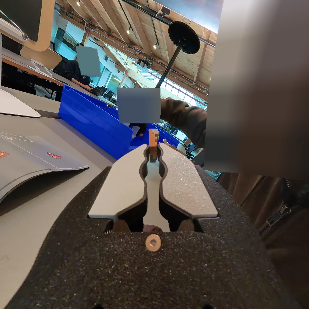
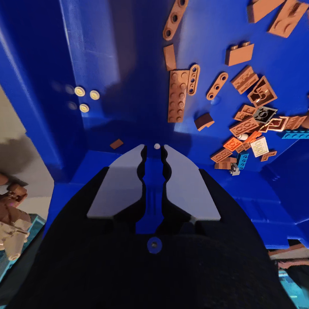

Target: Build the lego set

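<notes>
My left gripper [image 1: 153,147] is shut on a small orange-brown lego assembly [image 1: 153,139] with a grey piece on it, held upright above the grey table. My right gripper [image 2: 154,148] reaches into a blue bin [image 2: 133,75]. Its jaws stand a little apart, and a tiny white round piece [image 2: 156,146] lies on the bin floor just between the fingertips, not pinched. A long brown plate [image 2: 177,97] and several loose brown, orange, blue and white pieces [image 2: 247,127] lie to the right. Three cream round tiles [image 2: 79,91] lie to the left.
Blue bins [image 1: 93,117] stand ahead of the left gripper, with a gloved hand and brown sleeve [image 1: 184,115] over them. An instruction booklet [image 1: 38,155] lies at the left. A small brown tile [image 2: 116,143] lies near the right fingertips. A brown and tan partial build [image 2: 11,209] shows outside the bin. The left gripper's tips are roughly 40 cm from the right gripper's. The long brown plate [image 2: 177,97] lies around 5 cm away from my right fingertips.
</notes>
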### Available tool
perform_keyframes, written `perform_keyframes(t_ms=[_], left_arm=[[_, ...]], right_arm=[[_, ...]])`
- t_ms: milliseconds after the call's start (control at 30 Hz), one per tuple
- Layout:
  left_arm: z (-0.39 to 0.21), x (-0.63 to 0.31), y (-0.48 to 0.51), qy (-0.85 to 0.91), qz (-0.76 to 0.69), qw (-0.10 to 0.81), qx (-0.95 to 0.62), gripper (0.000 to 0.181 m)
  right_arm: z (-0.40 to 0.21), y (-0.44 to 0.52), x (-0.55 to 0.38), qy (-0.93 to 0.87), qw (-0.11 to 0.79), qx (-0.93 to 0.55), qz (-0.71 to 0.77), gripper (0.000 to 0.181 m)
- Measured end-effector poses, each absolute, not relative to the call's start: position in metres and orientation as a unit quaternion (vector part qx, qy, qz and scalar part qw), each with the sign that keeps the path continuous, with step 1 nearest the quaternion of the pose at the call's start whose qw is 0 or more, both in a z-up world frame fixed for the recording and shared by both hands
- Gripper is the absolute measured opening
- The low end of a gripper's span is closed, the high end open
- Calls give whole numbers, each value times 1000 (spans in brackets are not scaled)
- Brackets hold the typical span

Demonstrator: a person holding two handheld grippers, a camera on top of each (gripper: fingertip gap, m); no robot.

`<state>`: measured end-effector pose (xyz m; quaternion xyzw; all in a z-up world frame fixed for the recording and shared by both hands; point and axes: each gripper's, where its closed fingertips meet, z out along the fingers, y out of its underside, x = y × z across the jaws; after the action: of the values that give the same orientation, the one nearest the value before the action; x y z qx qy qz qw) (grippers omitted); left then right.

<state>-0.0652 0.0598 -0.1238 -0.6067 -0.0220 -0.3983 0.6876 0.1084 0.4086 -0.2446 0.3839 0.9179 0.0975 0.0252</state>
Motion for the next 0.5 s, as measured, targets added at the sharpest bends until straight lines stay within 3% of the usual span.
perform_keyframes(t_ms=[500], left_arm=[[-119,-64,54,-25,-413,688,-597,8]], right_arm=[[-258,427,115,902,58,369,219,15]])
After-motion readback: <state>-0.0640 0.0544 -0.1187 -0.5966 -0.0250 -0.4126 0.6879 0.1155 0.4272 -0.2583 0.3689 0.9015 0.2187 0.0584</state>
